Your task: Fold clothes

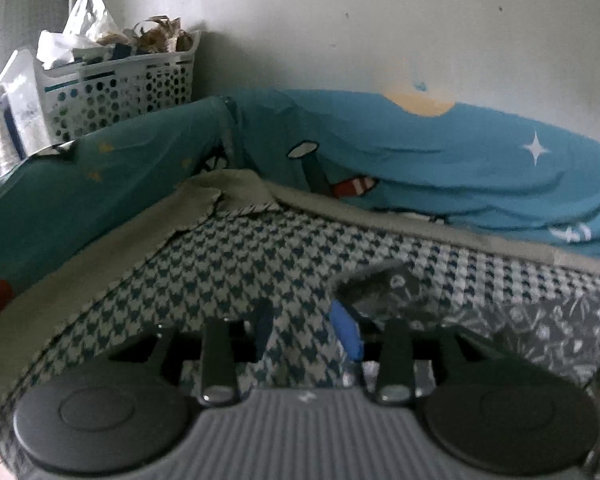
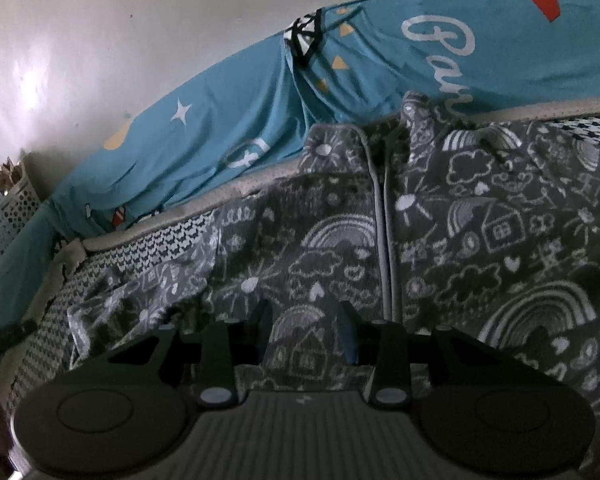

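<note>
A grey garment [image 2: 440,240] printed with white rainbows, houses and clouds lies spread on a houndstooth mattress [image 1: 220,264], its zip line running up the middle. My right gripper [image 2: 306,330] hovers open just above the garment's near part, with cloth showing between the fingers. My left gripper [image 1: 304,328] is open over the houndstooth surface. A corner of the grey garment [image 1: 380,284] lies beside its right blue-padded finger [image 1: 346,332], touching or nearly so; blur hides the contact. The garment's body [image 1: 540,328] spreads to the right.
A blue printed sheet [image 1: 440,160] drapes along the pale wall behind the mattress; the same blue sheet [image 2: 260,92] shows in the right wrist view. A white perforated basket [image 1: 116,92] full of bags and paper stands at the far left. The mattress edging [image 1: 228,196] is torn at the corner.
</note>
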`<act>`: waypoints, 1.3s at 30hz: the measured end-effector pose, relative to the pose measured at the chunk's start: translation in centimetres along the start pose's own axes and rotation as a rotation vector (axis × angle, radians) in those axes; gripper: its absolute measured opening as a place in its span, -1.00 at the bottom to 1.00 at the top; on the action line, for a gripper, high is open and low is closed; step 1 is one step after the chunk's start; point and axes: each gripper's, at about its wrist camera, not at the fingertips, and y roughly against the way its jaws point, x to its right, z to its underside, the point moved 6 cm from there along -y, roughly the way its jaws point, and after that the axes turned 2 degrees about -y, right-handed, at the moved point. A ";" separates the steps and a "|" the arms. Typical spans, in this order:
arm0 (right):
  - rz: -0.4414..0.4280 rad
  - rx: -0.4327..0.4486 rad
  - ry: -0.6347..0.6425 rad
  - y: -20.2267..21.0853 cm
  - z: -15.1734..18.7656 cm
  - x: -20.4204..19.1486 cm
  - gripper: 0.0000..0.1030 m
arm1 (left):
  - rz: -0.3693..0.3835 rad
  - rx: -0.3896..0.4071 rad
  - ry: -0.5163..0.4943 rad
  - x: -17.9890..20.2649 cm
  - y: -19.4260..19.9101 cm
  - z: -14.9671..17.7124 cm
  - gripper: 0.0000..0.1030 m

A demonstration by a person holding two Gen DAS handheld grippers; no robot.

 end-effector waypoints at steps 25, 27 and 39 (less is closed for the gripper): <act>0.004 -0.061 0.077 -2.7 1.7 -0.4 -0.20 | 0.179 -0.157 0.099 0.1 -12.3 1.2 -0.09; 0.001 -0.061 0.084 -2.8 1.7 -0.6 -0.17 | 0.172 -0.151 0.075 0.5 -12.5 1.2 -0.12; -0.010 -0.064 0.068 -3.0 1.6 -0.5 -0.16 | 0.047 -0.073 0.030 1.5 -11.1 0.4 -0.83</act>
